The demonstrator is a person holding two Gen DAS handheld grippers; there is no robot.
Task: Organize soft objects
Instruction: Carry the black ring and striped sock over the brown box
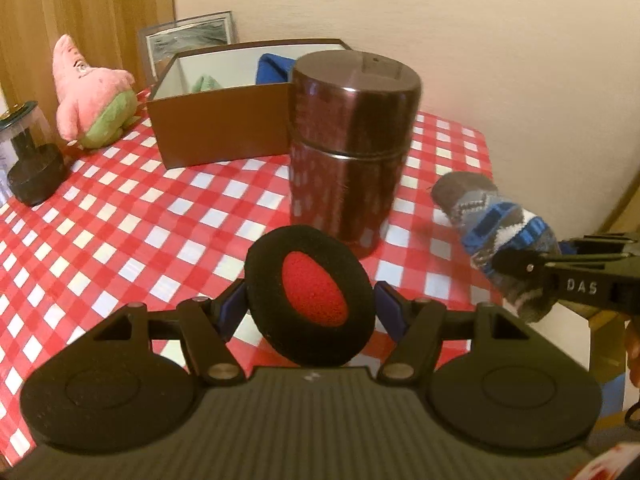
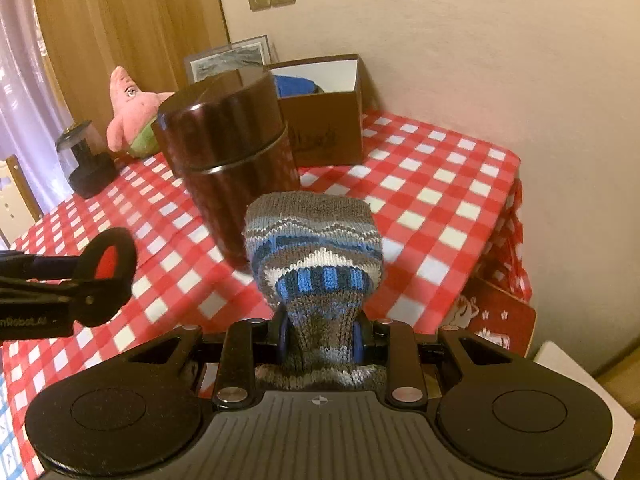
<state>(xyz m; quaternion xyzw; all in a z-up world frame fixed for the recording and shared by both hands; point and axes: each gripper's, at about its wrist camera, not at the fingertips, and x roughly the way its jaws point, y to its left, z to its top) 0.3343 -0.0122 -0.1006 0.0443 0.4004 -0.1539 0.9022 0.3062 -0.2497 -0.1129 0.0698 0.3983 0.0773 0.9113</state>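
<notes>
My left gripper (image 1: pixel 308 310) is shut on a black foam ear pad with a red centre (image 1: pixel 310 290), held above the checked tablecloth. My right gripper (image 2: pixel 320 338) is shut on a grey, blue and white knitted sock (image 2: pixel 314 248); the sock (image 1: pixel 496 236) also shows at the right of the left wrist view. The ear pad (image 2: pixel 106 268) appears at the left of the right wrist view. An open brown box (image 1: pixel 224 128) stands at the back, with a blue cloth (image 1: pixel 272 70) and a green item (image 1: pixel 204 83) inside. A pink star plush (image 1: pixel 86 92) sits to its left.
A tall dark brown canister (image 1: pixel 350 140) stands on the table (image 1: pixel 132 220) between my grippers and the box (image 2: pixel 324 120). A clear jar on a black base (image 1: pixel 30 160) is at the far left. A framed picture (image 1: pixel 188 36) leans on the wall.
</notes>
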